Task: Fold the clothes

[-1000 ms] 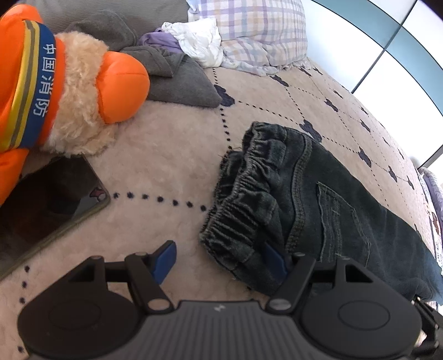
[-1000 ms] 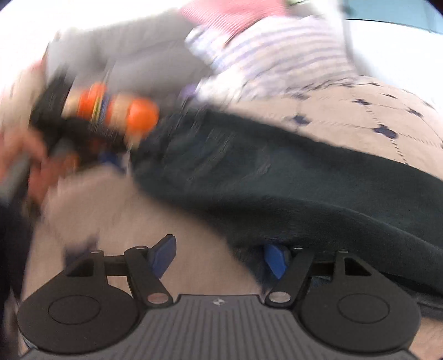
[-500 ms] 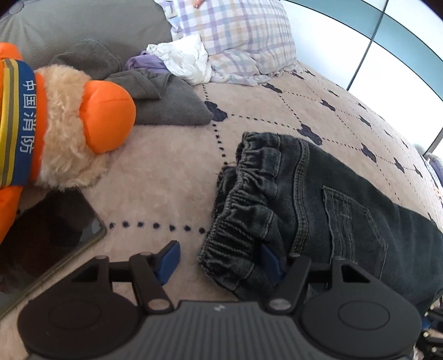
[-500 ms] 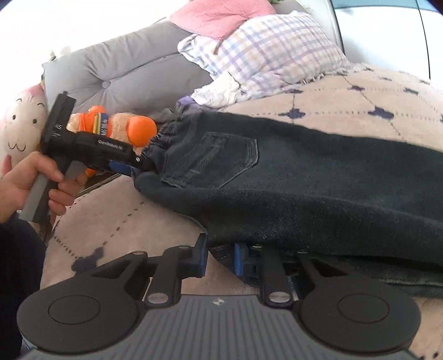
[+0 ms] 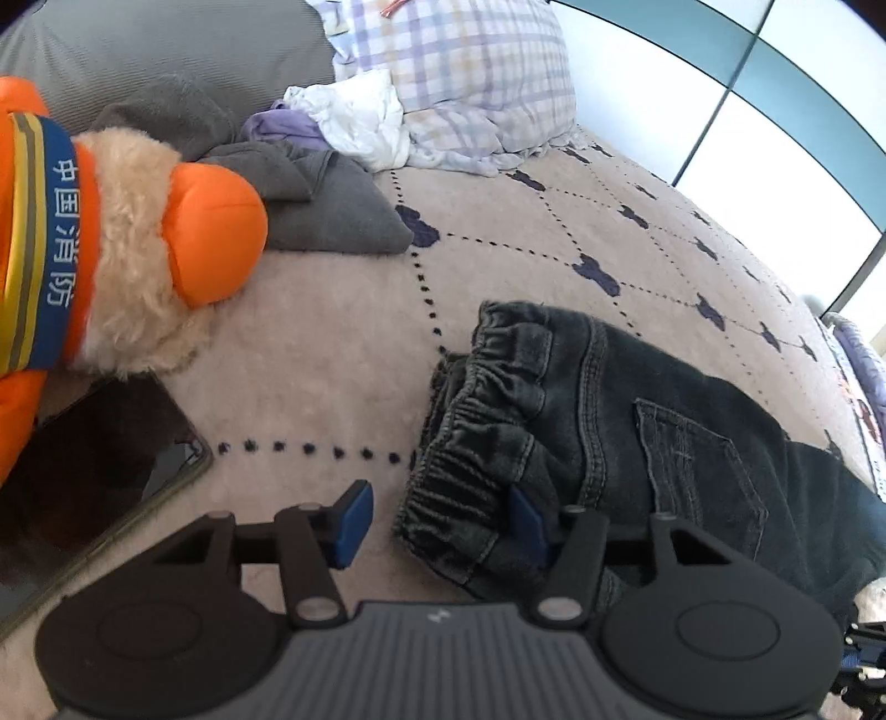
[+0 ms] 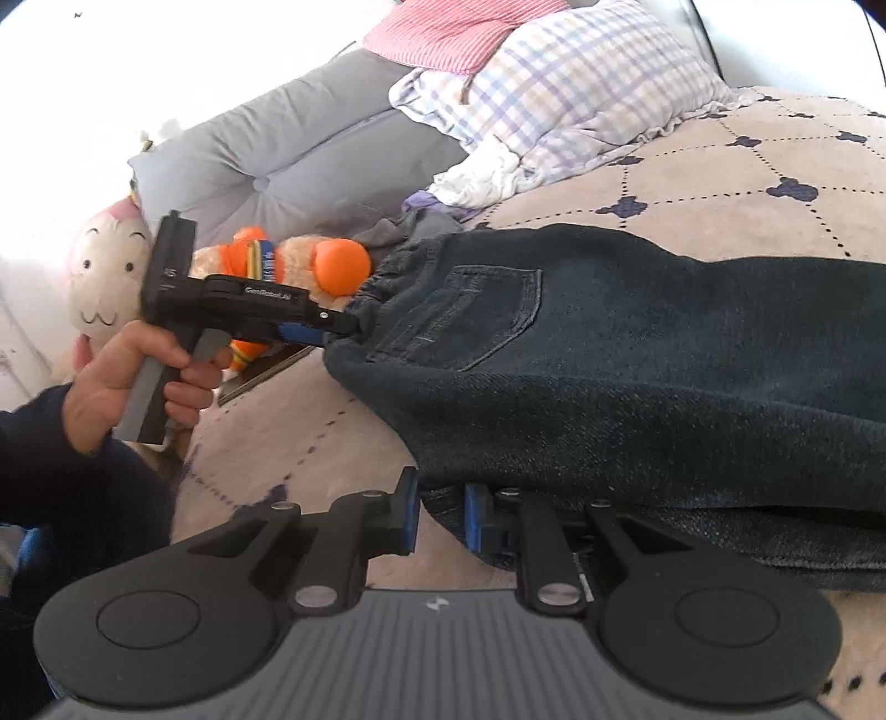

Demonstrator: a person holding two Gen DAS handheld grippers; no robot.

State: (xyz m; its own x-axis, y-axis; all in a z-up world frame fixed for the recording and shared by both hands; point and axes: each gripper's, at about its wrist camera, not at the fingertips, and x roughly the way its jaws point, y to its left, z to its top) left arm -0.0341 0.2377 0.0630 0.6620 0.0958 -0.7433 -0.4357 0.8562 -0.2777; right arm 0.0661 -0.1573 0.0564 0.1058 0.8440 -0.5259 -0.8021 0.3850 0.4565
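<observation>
Left tongs (image 5: pixel 437 518) spread wide, one pad under jeans (image 5: pixel 637 437) waistband; right tongs (image 6: pixel 440 512) nearly together, pinching jeans edge on bed (image 5: pixel 332 360).

The jeans (image 5: pixel 653 421) are showing dark blue-grey denim with paler stitching round the back pocket. The bedspread (image 5: pixel 343 354) is wearing beige with a diamond grid of navy dots and navy clover marks. The plush toy (image 5: pixel 127 260) is showing tan fur, bright orange padding and a blue band with white characters, edged in yellow. The pillow (image 5: pixel 476 83) is showing a white check crossed with lilac and pale yellow lines. The folded garment (image 5: pixel 326 210) near the head edge is looking charcoal grey. The fingertips (image 5: pixel 350 518) of the left gripper (image 5: pixel 437 515) are showing blue on black, as are those of the right gripper (image 6: pixel 440 515). The cushion (image 6: pixel 454 30) on top is showing pink with fine white stripes.
</observation>
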